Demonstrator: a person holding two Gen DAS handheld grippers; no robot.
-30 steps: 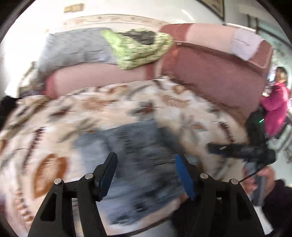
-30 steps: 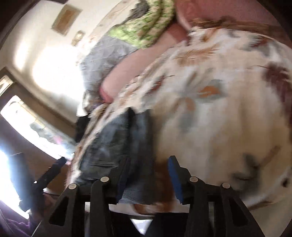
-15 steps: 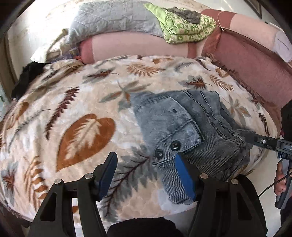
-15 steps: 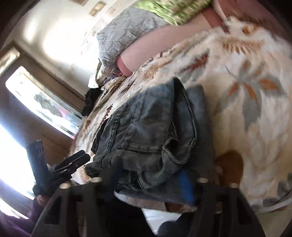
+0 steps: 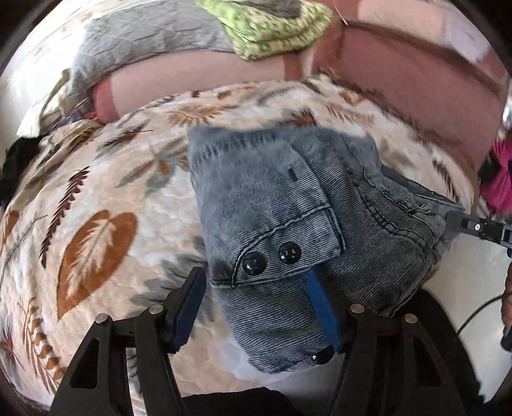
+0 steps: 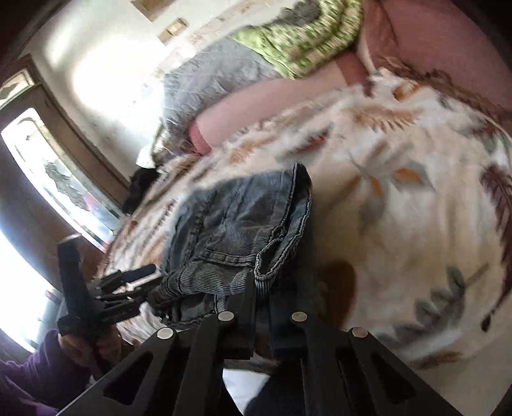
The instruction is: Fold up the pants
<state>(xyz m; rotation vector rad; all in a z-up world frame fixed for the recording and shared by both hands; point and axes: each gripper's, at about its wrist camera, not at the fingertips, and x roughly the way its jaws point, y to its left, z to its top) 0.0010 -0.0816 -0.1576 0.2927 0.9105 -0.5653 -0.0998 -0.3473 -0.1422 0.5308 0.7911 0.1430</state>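
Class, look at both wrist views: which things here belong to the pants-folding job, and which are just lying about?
Belong to the job:
denim pants
left gripper
right gripper

Lying about:
leaf-print blanket
green cloth
grey quilt

Grey-blue denim pants (image 5: 272,204), bunched, on blanket

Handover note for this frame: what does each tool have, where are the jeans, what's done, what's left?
Right tool: jaws have just been closing, now shut on the jeans at their near edge.
Left tool: open, straddling the buttoned corner, not gripping.
Jeans: bunched into a rough bundle on the leaf-print blanket, near its front edge.
Done: a first rough fold, it seems.
Left: close the left tool, tidy and finish the fold.
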